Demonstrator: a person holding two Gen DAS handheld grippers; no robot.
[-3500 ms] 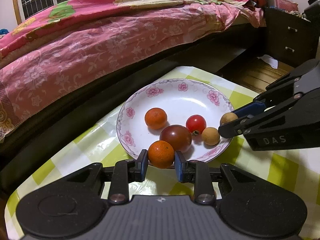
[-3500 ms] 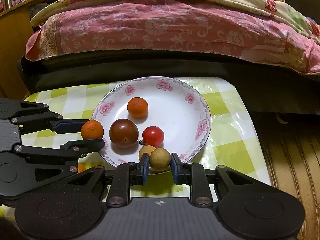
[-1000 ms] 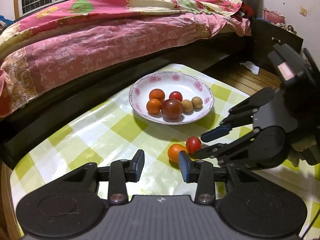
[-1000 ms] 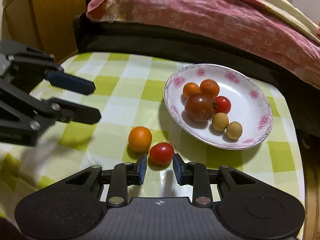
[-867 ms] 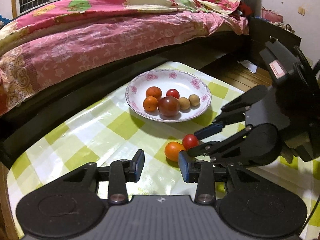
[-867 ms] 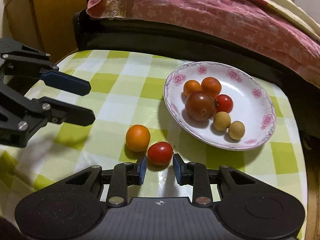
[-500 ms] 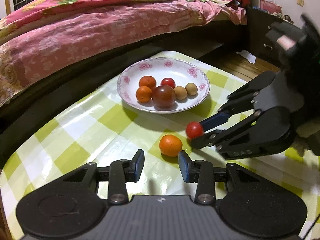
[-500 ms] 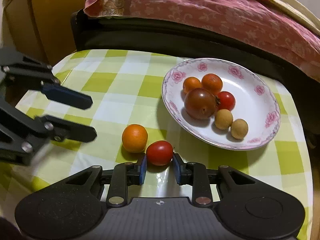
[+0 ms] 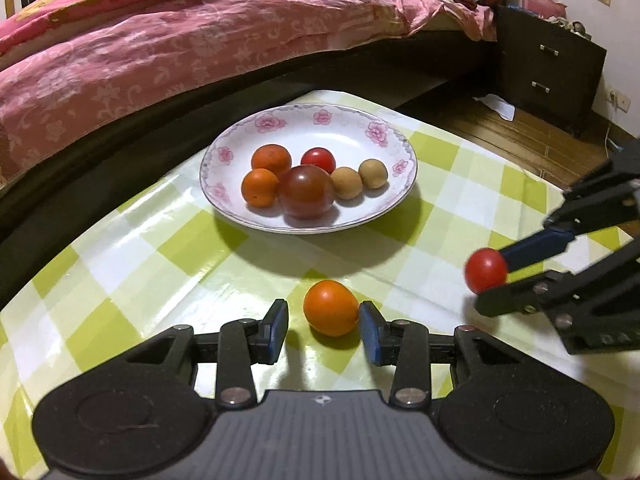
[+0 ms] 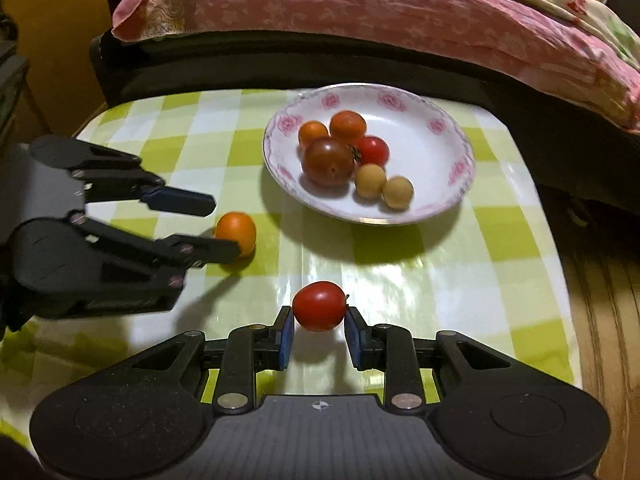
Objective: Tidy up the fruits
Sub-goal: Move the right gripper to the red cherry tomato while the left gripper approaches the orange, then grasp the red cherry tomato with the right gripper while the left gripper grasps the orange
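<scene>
Right tool [image 10: 319,338] is gripping red tomato [image 10: 319,306] off the bench [image 10: 440,280], prob. bound for plate [image 10: 452,200]; left tool [image 9: 324,330], jaws opening, is straddling orange [image 9: 330,307], w/o clamping it.

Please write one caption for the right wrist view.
Right gripper holds a red tomato above the checked tablecloth.

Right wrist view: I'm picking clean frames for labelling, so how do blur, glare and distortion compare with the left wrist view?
Right wrist view: tablecloth smeared by motion blur, with glare streaks; red tomato in the right gripper sharp. Left wrist view: sharper, orange fruit crisp, right gripper's fingers slightly blurred. Both: fisheye bending, dark corners.
</scene>
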